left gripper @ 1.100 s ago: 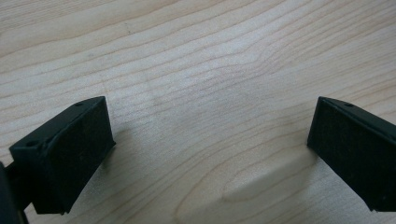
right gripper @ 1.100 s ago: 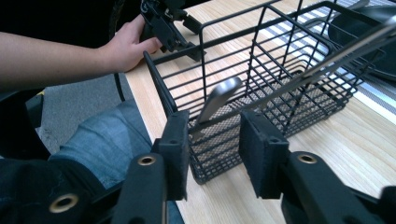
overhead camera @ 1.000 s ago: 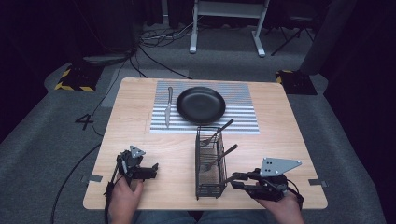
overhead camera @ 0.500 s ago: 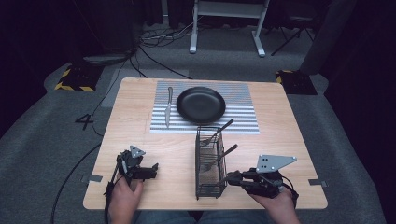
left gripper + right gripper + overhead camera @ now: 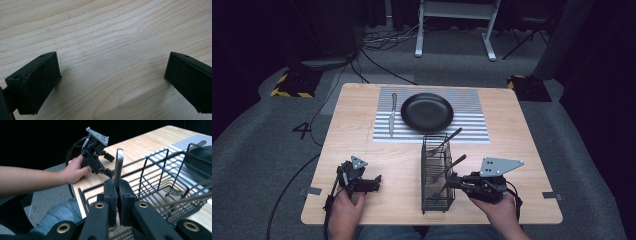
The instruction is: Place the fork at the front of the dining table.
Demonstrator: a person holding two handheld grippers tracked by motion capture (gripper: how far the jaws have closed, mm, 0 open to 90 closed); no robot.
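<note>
The right tongs [image 5: 117,192] are clamped on the flat end of a thin silver metal handle [image 5: 118,165]. Their two black jaws have just been closing, and now they press the handle from both sides. The handle sticks straight up past the jaw tips. Which kind of cutlery it is I cannot tell. From above, the right tongs [image 5: 451,181] reach into the tall black wire basket [image 5: 436,170], and two more silver cutlery pieces [image 5: 447,141] lean out of the basket just past them.

The left tongs [image 5: 110,82] are wide apart with nothing between them. They point down at the light wooden surface [image 5: 107,37], very close to it. From above, the left tongs [image 5: 374,181] sit well away from the basket, on its other side from the right tongs.

Farther out, beyond the basket, a round black plate [image 5: 427,112] lies on a grey striped mat [image 5: 472,107]. A silver knife [image 5: 392,116] lies on the mat just beside the plate.
</note>
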